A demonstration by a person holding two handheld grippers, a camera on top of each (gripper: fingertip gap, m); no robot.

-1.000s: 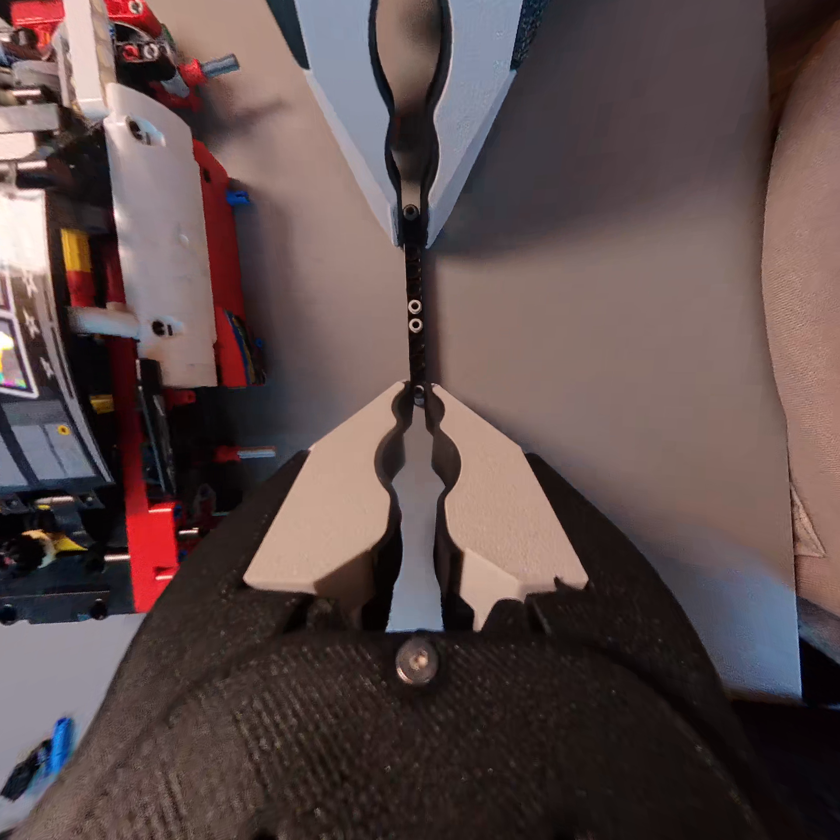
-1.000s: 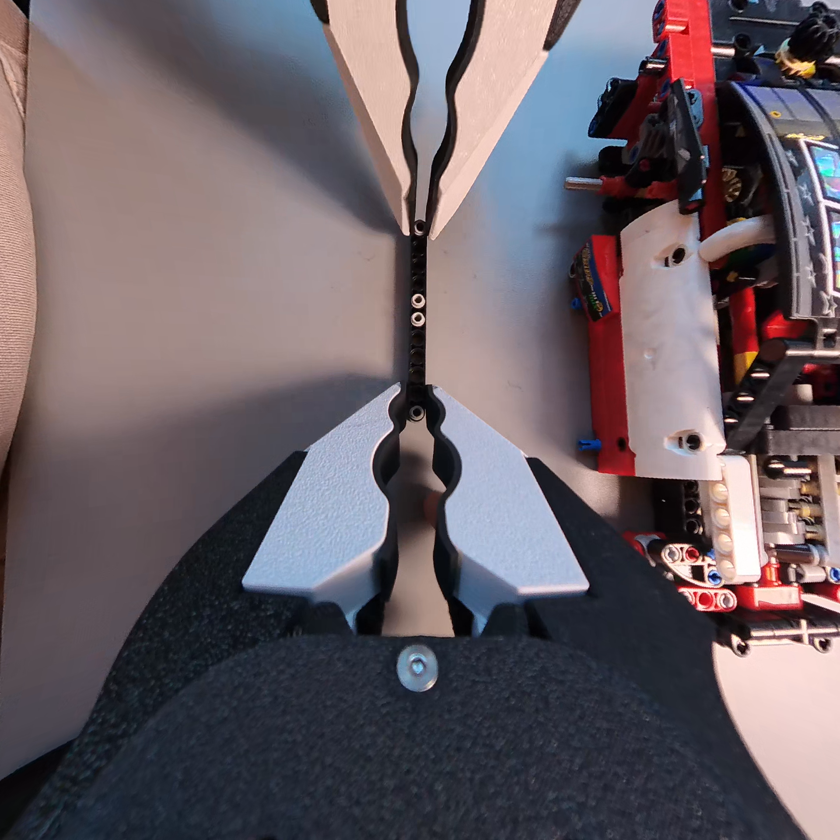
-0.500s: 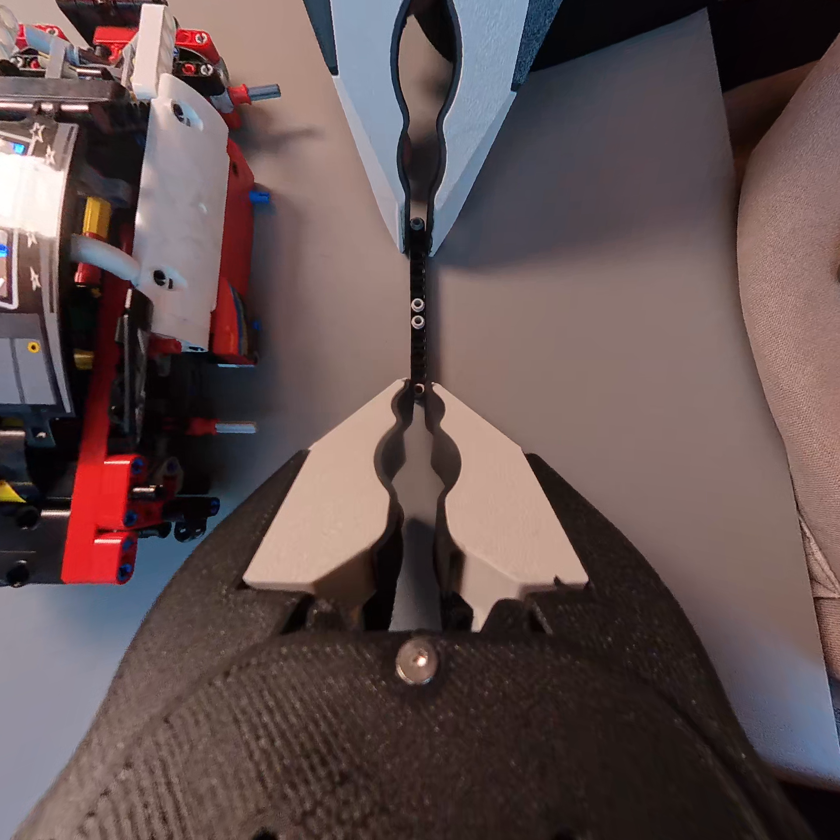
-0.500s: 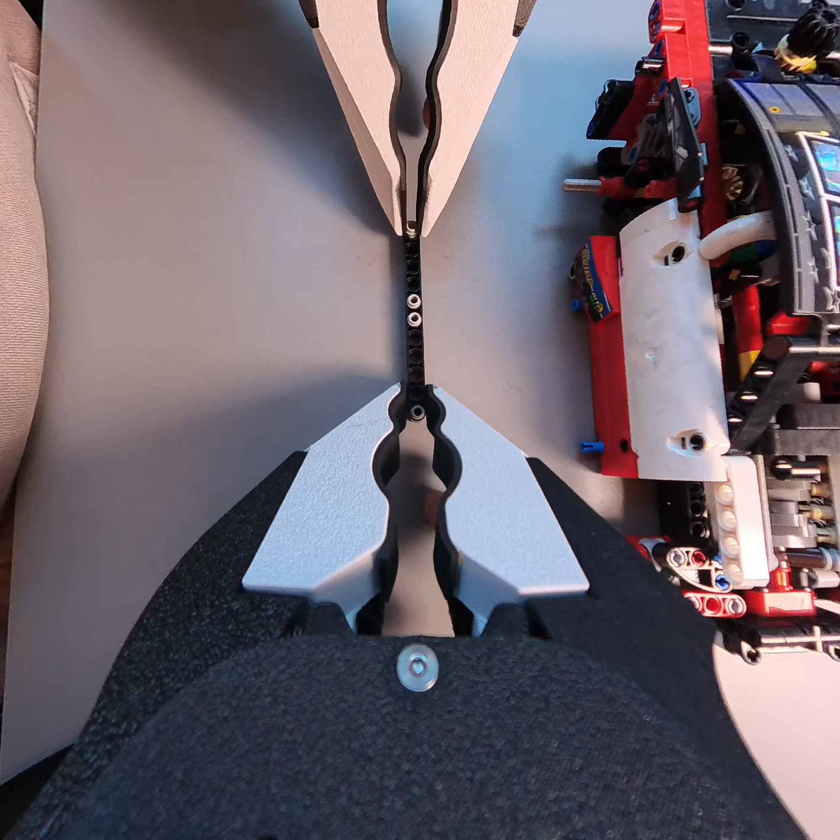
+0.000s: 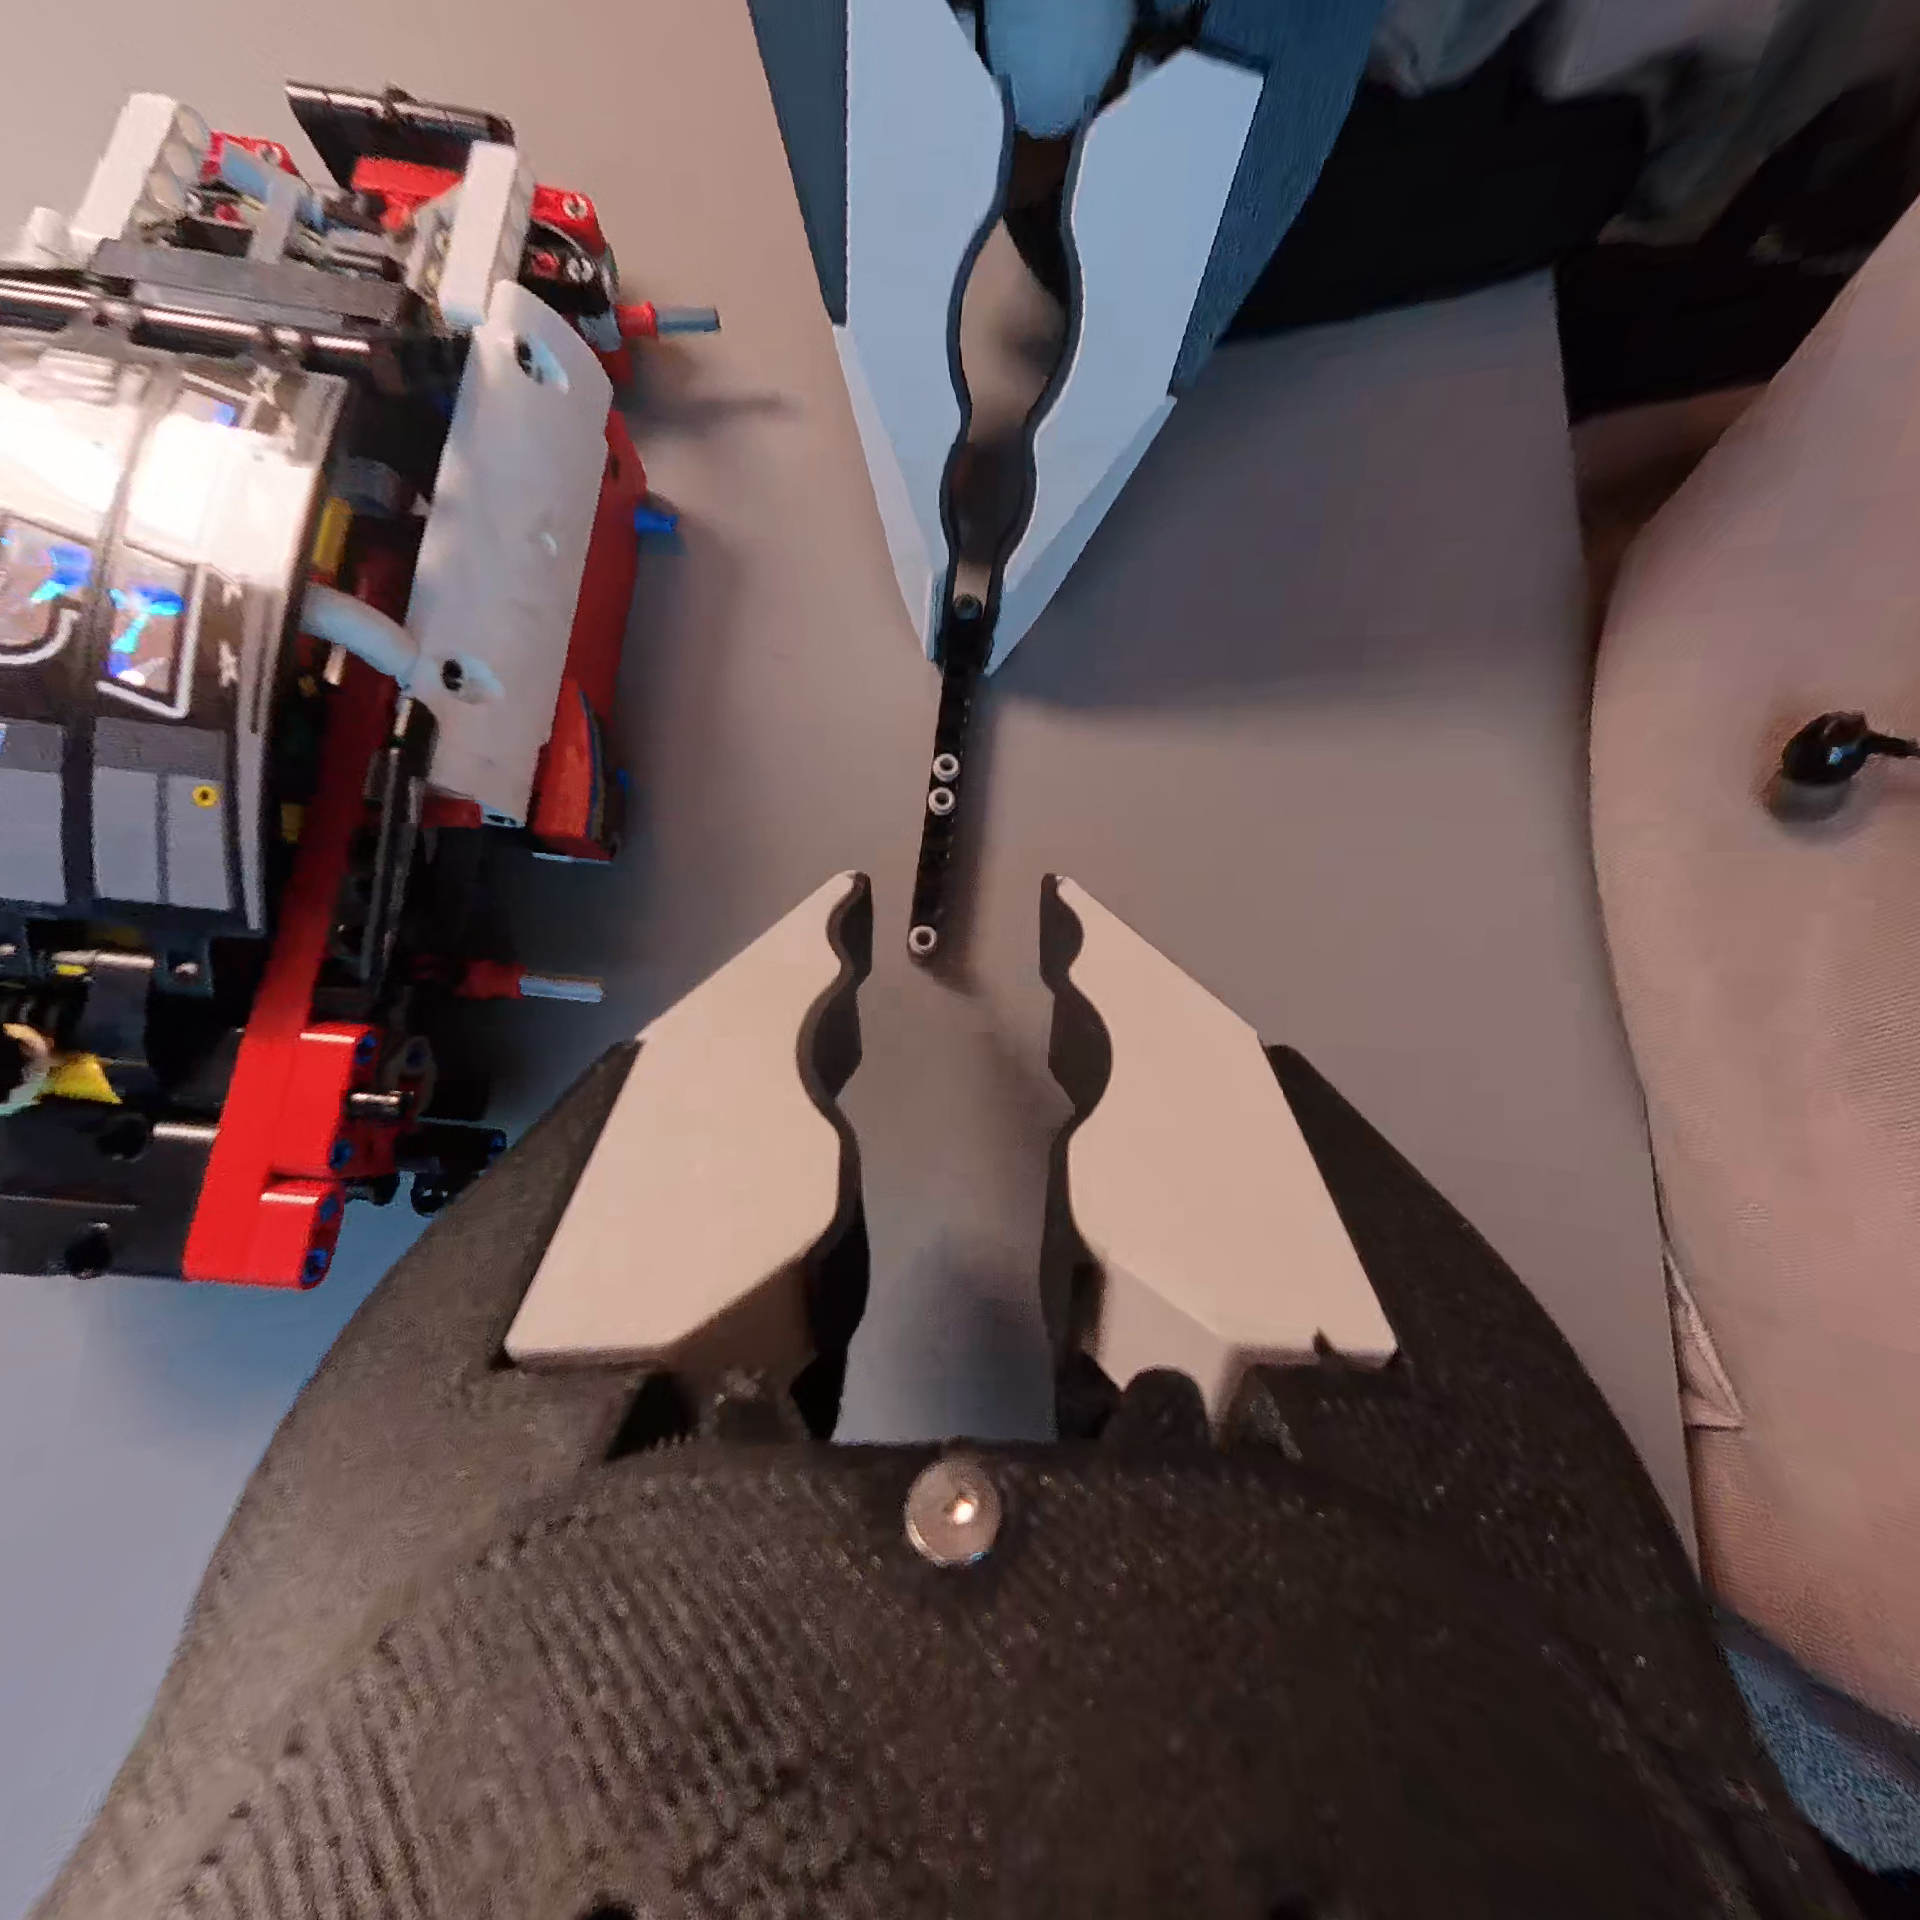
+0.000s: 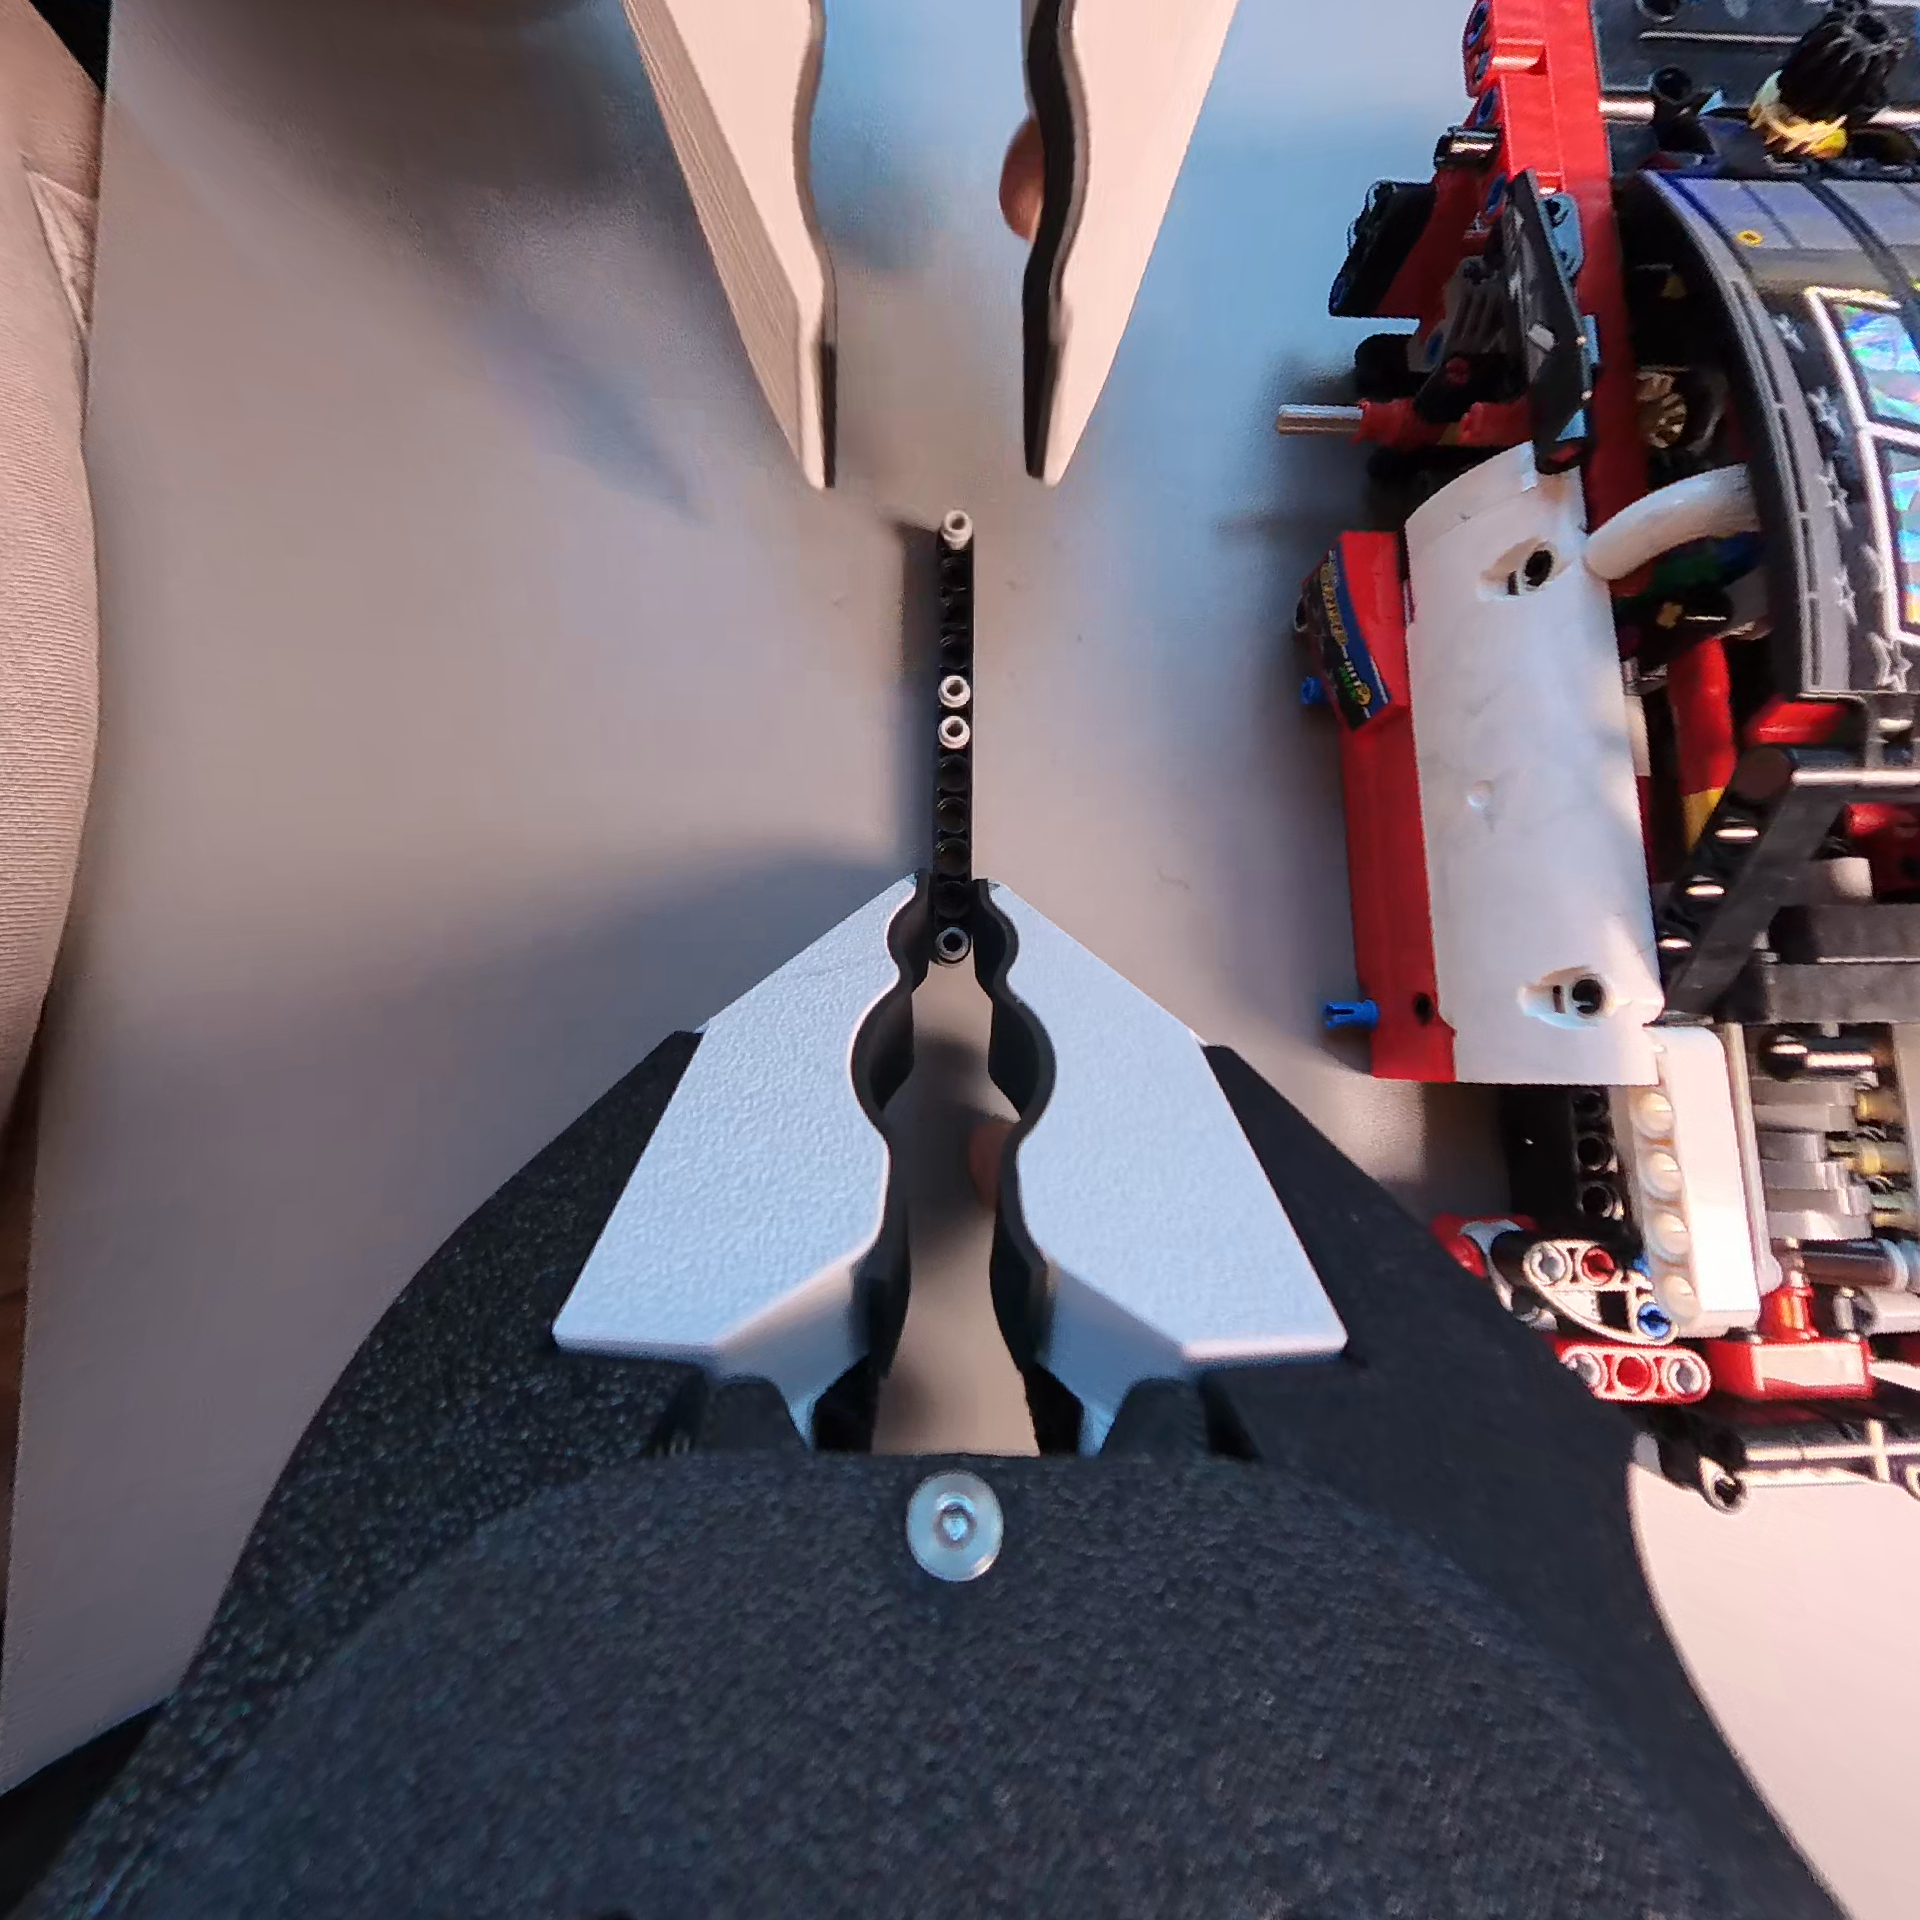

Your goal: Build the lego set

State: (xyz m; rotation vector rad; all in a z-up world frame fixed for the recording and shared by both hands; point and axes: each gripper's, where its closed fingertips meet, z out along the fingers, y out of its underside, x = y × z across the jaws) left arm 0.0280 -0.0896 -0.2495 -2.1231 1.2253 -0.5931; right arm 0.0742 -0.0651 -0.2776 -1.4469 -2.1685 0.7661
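A plain grey tabletop carries a half-built red, white and black model off to the right claw's right side. That claw is clenched on the near end of a thin black beam with pale pins. The left claw stands released, its tips either side of the beam's far end without touching. Held at one end only, the beam could swing or slip when moved toward the model.

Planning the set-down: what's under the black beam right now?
Under the black beam, held by the right gripper, only bare grey table and the beam's shadow show. The strip directly beneath stays covered.
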